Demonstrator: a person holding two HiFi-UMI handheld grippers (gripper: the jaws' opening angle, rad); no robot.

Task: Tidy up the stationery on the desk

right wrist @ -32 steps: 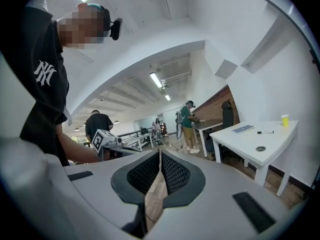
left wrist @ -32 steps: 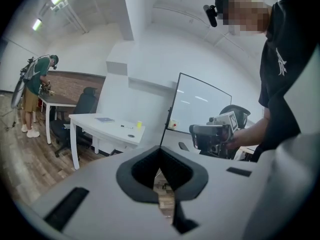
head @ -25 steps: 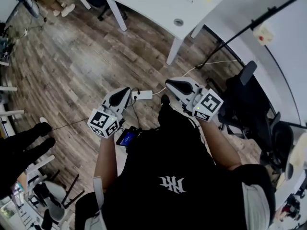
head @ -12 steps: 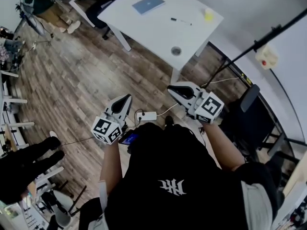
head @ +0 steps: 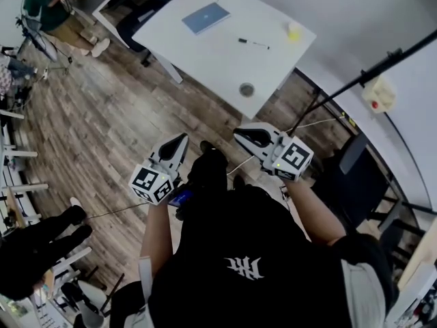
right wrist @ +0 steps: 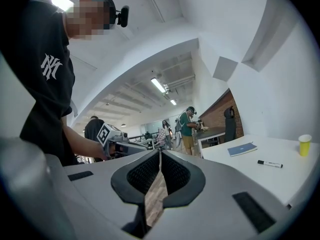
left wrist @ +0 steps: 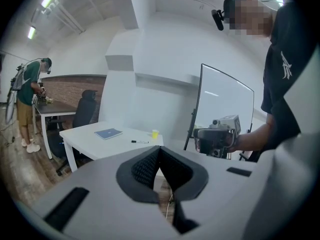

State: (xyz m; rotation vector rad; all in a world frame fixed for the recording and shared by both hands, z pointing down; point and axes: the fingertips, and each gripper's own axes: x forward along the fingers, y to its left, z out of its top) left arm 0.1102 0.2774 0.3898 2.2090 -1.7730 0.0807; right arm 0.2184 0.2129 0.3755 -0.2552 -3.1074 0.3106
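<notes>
A white desk (head: 205, 53) stands ahead of me on the wood floor. On it lie a blue notebook (head: 205, 18), a black marker (head: 253, 43) and a small yellow cup (head: 293, 32). My left gripper (head: 179, 141) and right gripper (head: 243, 133) are held in the air short of the desk, both shut with nothing between the jaws. The left gripper view shows the notebook (left wrist: 108, 133), marker (left wrist: 140, 142) and cup (left wrist: 155, 134) beyond its closed tips (left wrist: 159, 149). In the right gripper view they sit at the right: notebook (right wrist: 242, 149), marker (right wrist: 270, 163), cup (right wrist: 303, 145).
A black office chair (head: 355, 162) and a slanting black stand pole (head: 362, 74) are at my right. A round cable hole (head: 246, 89) sits near the desk's front edge. Another person (head: 44, 9) works at a far desk, top left. A whiteboard (left wrist: 225, 109) stands right of the desk.
The desk has come closer and further into view, with the notebook now fully showing. Both grippers stay shut and have kept about the same spacing.
</notes>
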